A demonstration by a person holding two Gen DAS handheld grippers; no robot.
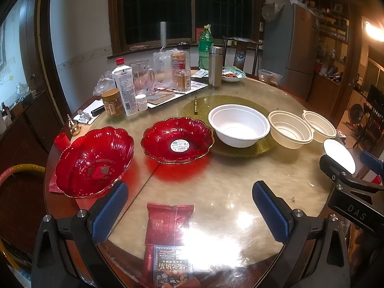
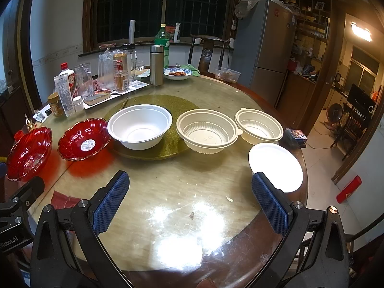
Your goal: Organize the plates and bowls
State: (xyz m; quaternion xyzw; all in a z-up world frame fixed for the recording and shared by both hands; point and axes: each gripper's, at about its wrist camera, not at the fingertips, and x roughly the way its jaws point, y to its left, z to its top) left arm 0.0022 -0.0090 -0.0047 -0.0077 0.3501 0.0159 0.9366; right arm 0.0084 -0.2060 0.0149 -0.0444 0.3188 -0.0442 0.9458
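Observation:
Two red glass scalloped plates sit on the round table: one with wedding lettering [image 1: 94, 162] [image 2: 28, 153] at the left, one with a round sticker [image 1: 177, 139] [image 2: 84, 139] beside it. A white bowl [image 1: 238, 124] [image 2: 140, 126] stands on the gold turntable [image 1: 242, 147]. Two cream ribbed bowls [image 1: 289, 128] [image 1: 319, 126] [image 2: 207, 130] [image 2: 259, 126] stand to its right, and a small white plate [image 1: 339, 152] [image 2: 276, 165] lies near the right edge. My left gripper [image 1: 189, 204] is open and empty above the front of the table. My right gripper [image 2: 189, 199] is open and empty, its right finger next to the white plate.
Bottles, jars, a steel flask [image 1: 214, 66], a glass mug and a blue-rimmed dish of food [image 1: 234, 75] crowd the far side of the table. Red snack packets [image 1: 168, 223] lie at the front edge. A wooden chair [image 1: 241, 52] and a fridge [image 1: 297, 48] stand beyond.

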